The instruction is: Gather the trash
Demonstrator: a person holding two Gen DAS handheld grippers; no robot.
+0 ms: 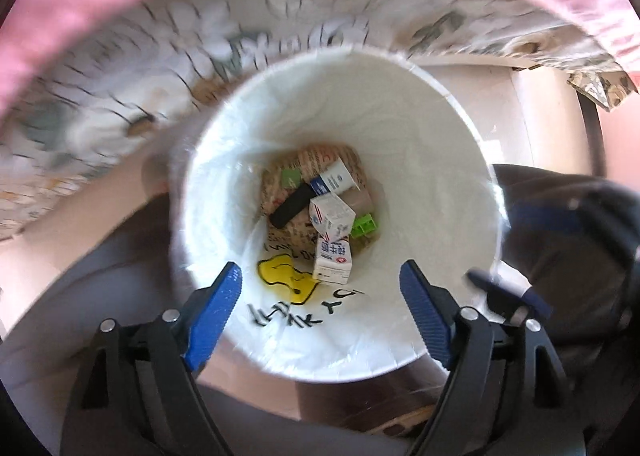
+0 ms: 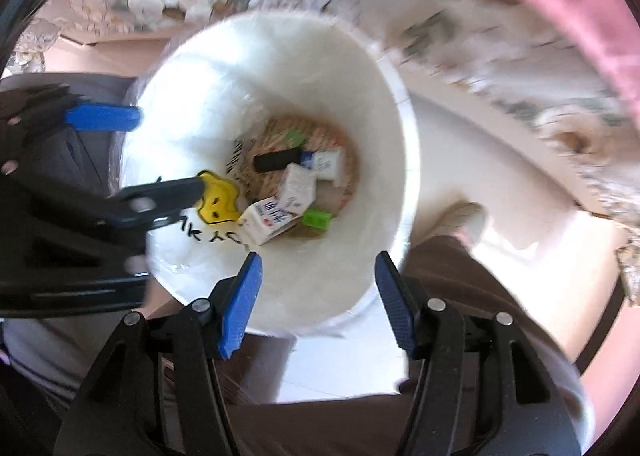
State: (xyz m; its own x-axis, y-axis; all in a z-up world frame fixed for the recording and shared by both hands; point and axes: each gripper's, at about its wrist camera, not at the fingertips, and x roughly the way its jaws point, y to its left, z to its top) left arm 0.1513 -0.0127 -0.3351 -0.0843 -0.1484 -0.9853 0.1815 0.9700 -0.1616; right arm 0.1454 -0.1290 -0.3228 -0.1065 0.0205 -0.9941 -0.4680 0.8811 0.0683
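White bin (image 1: 460, 144) rim apparently clears both grippers' spread fingers (image 1: 218, 312).

bag (image 1: 304, 320): black handwritten-style characters by a yellow face, not readable. cartons (image 1: 333, 262): blue/red print, too blurred.

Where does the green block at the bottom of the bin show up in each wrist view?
Left wrist: green block sits right of centre, beside the small cartons.
Right wrist: green block lies just below centre, right of the cartons.
Shared landmark: the black stick in the white bin.
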